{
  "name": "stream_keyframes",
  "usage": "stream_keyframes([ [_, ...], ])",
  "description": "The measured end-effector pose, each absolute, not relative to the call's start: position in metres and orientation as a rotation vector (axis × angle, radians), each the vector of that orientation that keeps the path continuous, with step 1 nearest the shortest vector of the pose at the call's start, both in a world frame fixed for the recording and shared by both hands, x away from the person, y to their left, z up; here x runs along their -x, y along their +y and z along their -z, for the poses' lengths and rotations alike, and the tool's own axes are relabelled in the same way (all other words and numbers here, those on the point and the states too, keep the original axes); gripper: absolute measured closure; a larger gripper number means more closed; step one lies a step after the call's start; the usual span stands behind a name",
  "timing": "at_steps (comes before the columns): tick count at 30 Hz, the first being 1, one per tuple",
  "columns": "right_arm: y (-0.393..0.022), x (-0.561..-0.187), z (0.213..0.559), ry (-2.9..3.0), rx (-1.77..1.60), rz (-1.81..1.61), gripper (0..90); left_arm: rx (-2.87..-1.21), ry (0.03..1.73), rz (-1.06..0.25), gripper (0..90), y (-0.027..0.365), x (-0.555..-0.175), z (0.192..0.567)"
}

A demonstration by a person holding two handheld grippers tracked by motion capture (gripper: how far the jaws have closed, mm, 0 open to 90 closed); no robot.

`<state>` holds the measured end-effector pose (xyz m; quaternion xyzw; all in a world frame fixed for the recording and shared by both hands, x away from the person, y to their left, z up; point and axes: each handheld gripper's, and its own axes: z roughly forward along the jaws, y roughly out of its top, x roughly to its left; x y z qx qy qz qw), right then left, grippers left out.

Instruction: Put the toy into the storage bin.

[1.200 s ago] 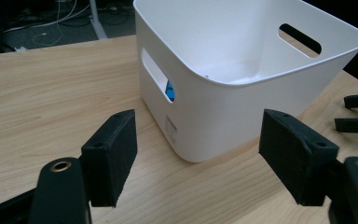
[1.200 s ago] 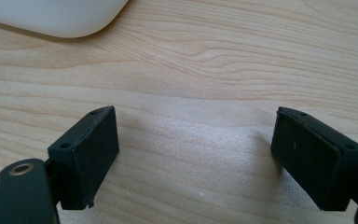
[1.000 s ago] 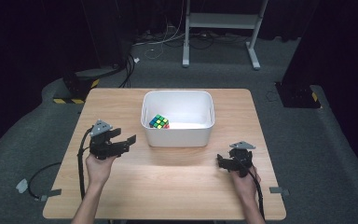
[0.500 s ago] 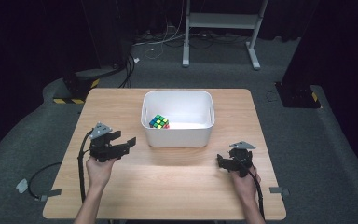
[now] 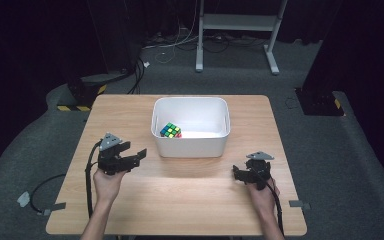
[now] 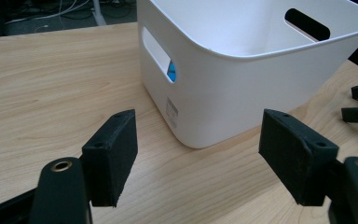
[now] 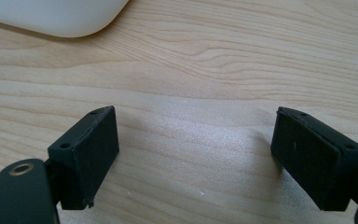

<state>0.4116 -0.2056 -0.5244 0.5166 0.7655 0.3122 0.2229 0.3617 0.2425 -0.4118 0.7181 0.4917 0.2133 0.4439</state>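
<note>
The left tongs [image 5: 139, 153] sit at 8 o'clock on the tabletop [image 5: 130, 107], jaws apart and holding nothing, just beside the white tub [image 5: 190, 145]. The colourful cube [image 5: 170, 130] lies inside the tub. The right tongs [image 5: 236, 174], at 4 o'clock, gape wide and hold nothing.

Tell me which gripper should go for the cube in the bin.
Probably left. The left gripper stands open beside the white bin, on the side where the cube lies; the right gripper is farther off.
</note>
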Motion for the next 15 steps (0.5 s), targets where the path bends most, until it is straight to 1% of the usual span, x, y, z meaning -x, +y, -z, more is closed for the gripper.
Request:
stream_keyframes([
  [15, -0.2056, -0.4116, 0.5244, 2.114, -1.427, -0.862, 14.8, -1.778, 1.239, -0.528, 28.3, 0.2454, -0.3586, 0.4210],
])
